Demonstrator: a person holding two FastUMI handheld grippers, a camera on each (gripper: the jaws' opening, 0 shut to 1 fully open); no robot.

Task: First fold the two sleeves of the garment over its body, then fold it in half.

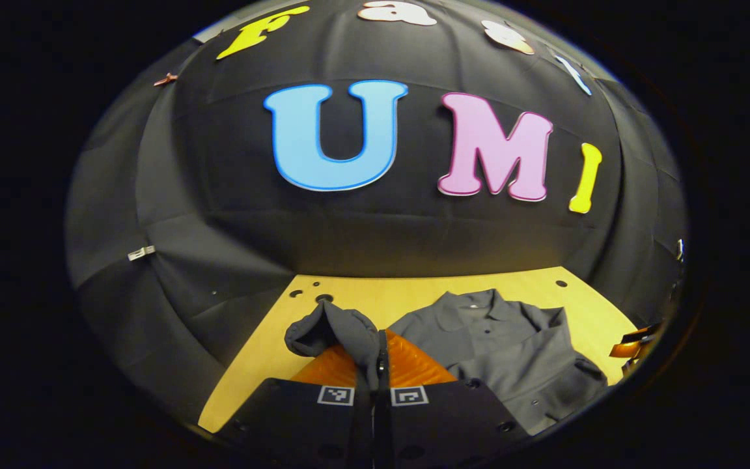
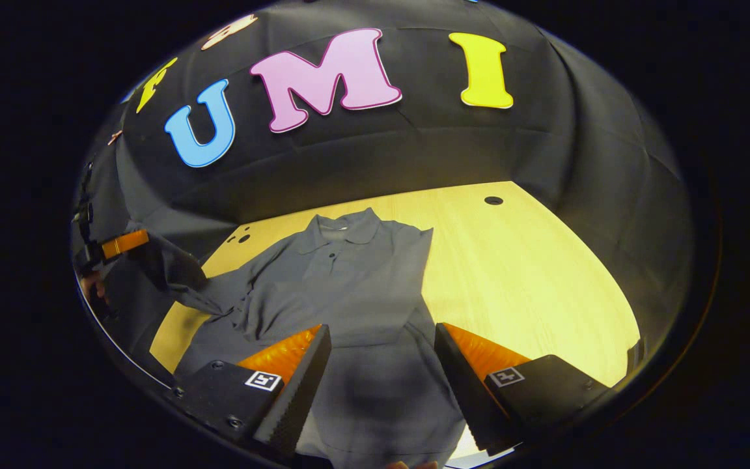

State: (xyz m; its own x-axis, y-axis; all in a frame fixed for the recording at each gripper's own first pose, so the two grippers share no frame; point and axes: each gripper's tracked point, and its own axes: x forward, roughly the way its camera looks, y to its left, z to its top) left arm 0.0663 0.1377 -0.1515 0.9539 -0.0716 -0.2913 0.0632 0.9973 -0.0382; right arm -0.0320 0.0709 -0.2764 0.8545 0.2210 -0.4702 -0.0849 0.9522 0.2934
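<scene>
A grey polo shirt (image 2: pixel 349 280) lies face up on a pale wooden table (image 2: pixel 531 273), collar toward the booth wall. The left gripper (image 1: pixel 378 374) has its fingers pinched closed on one sleeve (image 1: pixel 333 329), lifted clear of the table. The right gripper (image 2: pixel 381 384) hangs wide open above the shirt's lower body, holding nothing. The thin sleeve fabric could slip from the pinch, or the carry could drag the body askew. No containers are present
</scene>
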